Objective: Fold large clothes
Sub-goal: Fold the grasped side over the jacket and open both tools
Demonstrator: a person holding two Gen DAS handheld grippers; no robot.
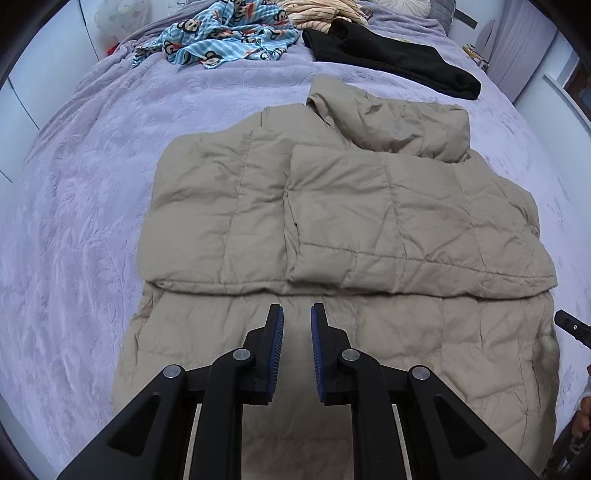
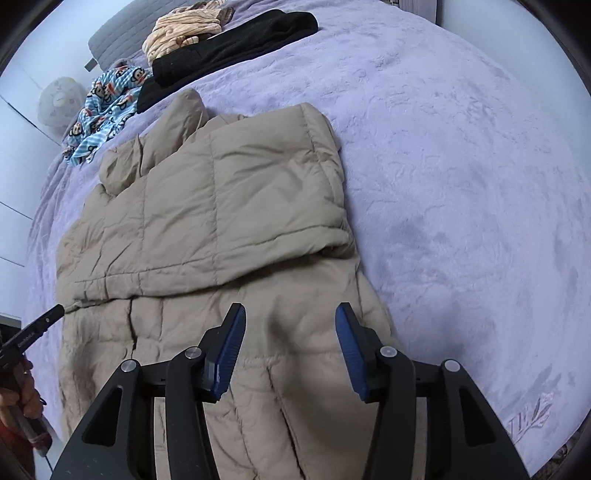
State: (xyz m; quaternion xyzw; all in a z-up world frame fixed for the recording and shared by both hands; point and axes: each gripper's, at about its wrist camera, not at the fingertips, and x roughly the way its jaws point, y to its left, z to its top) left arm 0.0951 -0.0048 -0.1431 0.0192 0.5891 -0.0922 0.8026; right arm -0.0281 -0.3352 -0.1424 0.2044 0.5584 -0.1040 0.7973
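A beige quilted puffer jacket (image 1: 332, 221) lies flat on the bed, its sleeves folded across the body and its collar at the far end. It also shows in the right wrist view (image 2: 207, 229). My left gripper (image 1: 297, 314) hovers over the jacket's lower part, jaws a small gap apart and empty. My right gripper (image 2: 290, 314) hovers over the jacket's lower right edge, jaws wide apart and empty. The right gripper's tip shows at the edge of the left wrist view (image 1: 572, 326). The left gripper's tip shows in the right wrist view (image 2: 40, 325).
The lilac plush bedspread (image 1: 92, 221) covers the bed. At the far end lie a blue monkey-print garment (image 1: 221, 40), a black garment (image 1: 391, 59) and a striped cream garment (image 1: 317, 14). White walls stand around the bed.
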